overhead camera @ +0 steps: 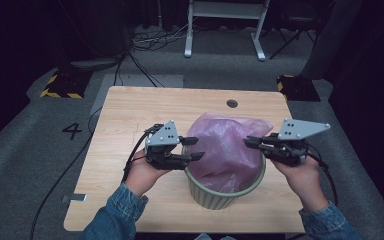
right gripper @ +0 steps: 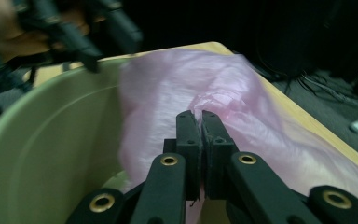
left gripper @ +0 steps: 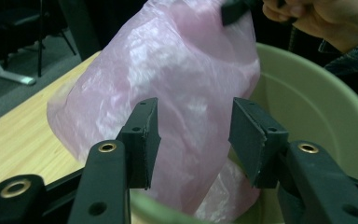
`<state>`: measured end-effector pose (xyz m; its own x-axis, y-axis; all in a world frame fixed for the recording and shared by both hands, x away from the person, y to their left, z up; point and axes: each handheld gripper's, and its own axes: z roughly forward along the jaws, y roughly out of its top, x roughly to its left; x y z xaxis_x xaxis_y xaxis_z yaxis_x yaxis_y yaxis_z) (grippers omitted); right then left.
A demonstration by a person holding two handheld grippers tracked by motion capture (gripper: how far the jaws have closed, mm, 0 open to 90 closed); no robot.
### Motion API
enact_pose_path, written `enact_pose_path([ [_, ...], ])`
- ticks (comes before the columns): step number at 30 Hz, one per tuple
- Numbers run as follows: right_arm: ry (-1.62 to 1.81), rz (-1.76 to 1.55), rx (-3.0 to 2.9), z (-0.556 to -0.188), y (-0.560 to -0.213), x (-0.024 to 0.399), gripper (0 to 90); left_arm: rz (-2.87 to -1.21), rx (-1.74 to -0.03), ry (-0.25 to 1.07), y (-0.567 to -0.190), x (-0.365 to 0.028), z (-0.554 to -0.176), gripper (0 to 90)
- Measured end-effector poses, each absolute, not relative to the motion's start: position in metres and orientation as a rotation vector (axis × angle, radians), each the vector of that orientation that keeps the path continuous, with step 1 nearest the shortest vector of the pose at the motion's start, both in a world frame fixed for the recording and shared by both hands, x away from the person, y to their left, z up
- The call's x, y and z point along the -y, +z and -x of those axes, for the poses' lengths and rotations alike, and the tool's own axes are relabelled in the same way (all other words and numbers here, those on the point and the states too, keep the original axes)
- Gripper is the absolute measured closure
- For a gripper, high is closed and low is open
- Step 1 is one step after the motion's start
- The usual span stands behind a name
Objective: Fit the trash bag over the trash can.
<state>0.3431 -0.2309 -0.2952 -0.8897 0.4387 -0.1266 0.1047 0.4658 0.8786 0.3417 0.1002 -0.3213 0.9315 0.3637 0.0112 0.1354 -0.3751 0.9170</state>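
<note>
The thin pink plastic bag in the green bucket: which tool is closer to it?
Right. The right tool is shut on a fold of the thin pink plastic bag. The left tool is open beside the bag at the round green bucket's rim, not gripping it.

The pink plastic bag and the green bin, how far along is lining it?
Done: the thin pink plastic bag already stands partly inside the round pale green bin. In hand: the right gripper is pinched shut on the bag's film, while the left gripper waits open beside it. Left: spreading the bag's mouth over the bin's rim.
</note>
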Motion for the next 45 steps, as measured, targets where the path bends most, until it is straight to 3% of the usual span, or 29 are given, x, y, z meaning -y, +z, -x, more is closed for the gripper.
enact_pose_path([
  [9, 1.351, -0.297, -2.538, -0.312, -0.316, 0.203, 86.1, -1.982, -0.283, 0.231, -0.32, -0.085, -0.327, 52.2],
  [17, 1.319, -0.331, -2.607, -0.294, -0.322, 0.211, 83.1, -1.983, -0.273, 0.238, -0.318, -0.085, -0.321, 52.2],
  [20, 1.282, -0.368, -2.617, -0.293, -0.323, 0.21, 74.8, -1.99, -0.278, 0.235, -0.319, -0.083, -0.323, 52.1],
  [22, 1.289, -0.409, -2.593, -0.293, -0.325, 0.212, 64.6, -1.994, -0.278, 0.238, -0.319, -0.083, -0.323, 52.1],
  [27, 1.478, -0.527, -2.44, -0.297, -0.321, 0.236, 48.8, -1.996, -0.302, 0.242, -0.321, -0.087, -0.327, 52.2],
  [38, 1.524, -0.887, -2.177, -0.324, -0.309, 0.291, 34.0, -1.996, -0.328, 0.255, -0.323, -0.092, -0.331, 52.2],
  [42, 1.5, -0.904, -2.242, -0.332, -0.314, 0.288, 38.1, -1.997, -0.331, 0.259, -0.322, -0.093, -0.332, 52.2],
  [44, 1.493, -0.894, -2.293, -0.336, -0.316, 0.283, 47.2, -1.997, -0.331, 0.262, -0.322, -0.093, -0.331, 52.2],
  [45, 1.492, -0.881, -2.326, -0.337, -0.316, 0.28, 55.8, -1.994, -0.33, 0.263, -0.321, -0.093, -0.331, 52.2],
])
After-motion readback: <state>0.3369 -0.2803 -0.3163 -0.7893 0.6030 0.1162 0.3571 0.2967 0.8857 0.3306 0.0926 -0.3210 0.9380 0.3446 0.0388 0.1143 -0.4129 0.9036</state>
